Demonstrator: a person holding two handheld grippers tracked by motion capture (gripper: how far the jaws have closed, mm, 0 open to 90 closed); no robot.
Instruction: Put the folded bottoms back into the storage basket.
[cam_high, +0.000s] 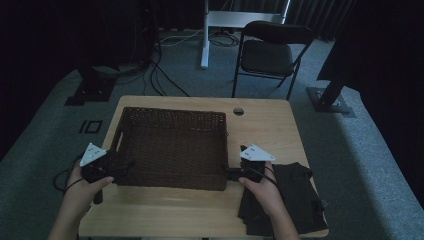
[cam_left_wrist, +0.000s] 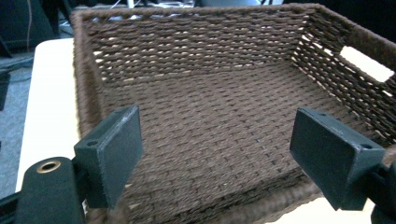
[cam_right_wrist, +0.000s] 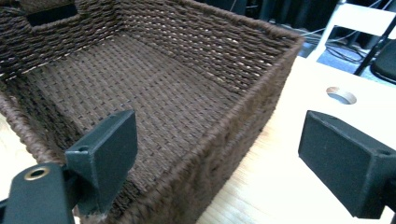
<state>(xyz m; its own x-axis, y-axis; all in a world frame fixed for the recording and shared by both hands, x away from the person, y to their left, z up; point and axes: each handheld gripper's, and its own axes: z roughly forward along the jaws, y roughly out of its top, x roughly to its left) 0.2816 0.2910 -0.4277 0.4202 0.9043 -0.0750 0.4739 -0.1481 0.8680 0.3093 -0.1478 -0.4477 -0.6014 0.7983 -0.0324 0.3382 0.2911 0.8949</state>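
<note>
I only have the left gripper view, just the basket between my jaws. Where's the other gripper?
Observer: The right gripper is at the basket's right near corner, jaws open.
Operator: Anything in the basket?
Observer: No, the right gripper view shows its floor bare too.
Operator: What's near that hand?
Observer: A dark cloth lies on the table beside the right hand, at the near right corner.

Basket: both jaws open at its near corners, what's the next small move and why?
Probably close each hand-held gripper on the wall in front of it. The left hand-held gripper and right hand-held gripper sit open at the woven basket's near corners, and the right gripper view shows the right wall between its jaws. The basket holds nothing; dark cloth lies beside it on the table.
</note>
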